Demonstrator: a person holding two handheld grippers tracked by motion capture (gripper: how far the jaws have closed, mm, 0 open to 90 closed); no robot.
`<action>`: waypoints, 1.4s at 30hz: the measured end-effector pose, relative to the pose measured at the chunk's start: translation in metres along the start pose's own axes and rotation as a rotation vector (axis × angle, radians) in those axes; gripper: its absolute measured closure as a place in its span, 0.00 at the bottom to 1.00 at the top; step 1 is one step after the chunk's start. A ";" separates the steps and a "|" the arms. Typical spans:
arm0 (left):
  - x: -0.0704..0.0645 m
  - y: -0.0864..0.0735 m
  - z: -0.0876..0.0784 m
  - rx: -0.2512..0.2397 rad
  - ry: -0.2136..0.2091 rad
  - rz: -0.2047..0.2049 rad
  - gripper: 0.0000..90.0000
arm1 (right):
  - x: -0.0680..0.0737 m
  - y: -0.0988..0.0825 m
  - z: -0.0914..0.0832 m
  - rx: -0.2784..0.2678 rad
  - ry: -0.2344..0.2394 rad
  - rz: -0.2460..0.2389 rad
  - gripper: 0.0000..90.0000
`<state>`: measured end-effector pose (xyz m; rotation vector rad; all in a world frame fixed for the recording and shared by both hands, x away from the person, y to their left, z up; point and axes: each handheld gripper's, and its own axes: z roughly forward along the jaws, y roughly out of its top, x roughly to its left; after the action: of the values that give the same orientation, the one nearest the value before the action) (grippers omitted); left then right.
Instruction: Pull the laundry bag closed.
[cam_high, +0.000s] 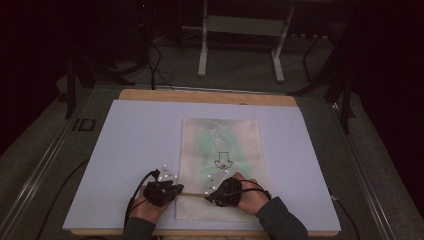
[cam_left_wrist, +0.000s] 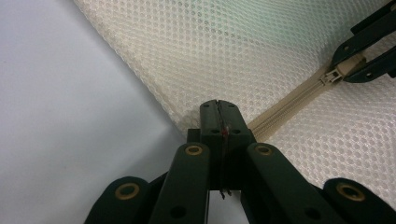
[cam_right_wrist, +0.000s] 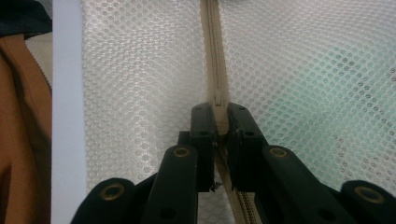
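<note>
The right gripper (cam_right_wrist: 222, 122) pinches the beige zip pull (cam_right_wrist: 219, 105). The left gripper (cam_left_wrist: 219, 116) is clamped on the honeycomb mesh bag (cam_high: 220, 145) at its zip-end corner. The flat cream bag, greenish inside, lies on a smooth white board (cam_high: 135, 145).

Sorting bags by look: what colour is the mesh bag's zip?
Beige, like the mesh bag; the zip shows best in the right gripper view.

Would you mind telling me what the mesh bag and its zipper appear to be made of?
The mesh bag looks like cream synthetic netting, matte: an even honeycomb of small holes, with green showing through. The zipper seems to be beige woven tape with fine coil teeth, probably plastic; its slider looks like matching beige plastic.
</note>
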<state>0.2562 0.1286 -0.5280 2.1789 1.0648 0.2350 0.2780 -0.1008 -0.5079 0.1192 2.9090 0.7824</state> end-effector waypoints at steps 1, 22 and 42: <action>0.000 0.000 0.000 -0.001 0.001 0.001 1.00 | 0.000 0.000 0.000 0.003 0.005 -0.001 0.92; 0.000 0.000 0.000 0.001 0.002 0.000 1.00 | -0.001 -0.014 -0.010 0.005 -0.002 0.015 0.92; 0.000 0.000 0.000 0.000 0.000 -0.004 1.00 | -0.003 -0.027 -0.020 0.011 -0.011 0.035 0.92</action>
<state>0.2563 0.1285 -0.5280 2.1766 1.0691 0.2336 0.2773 -0.1339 -0.5040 0.1747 2.9088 0.7692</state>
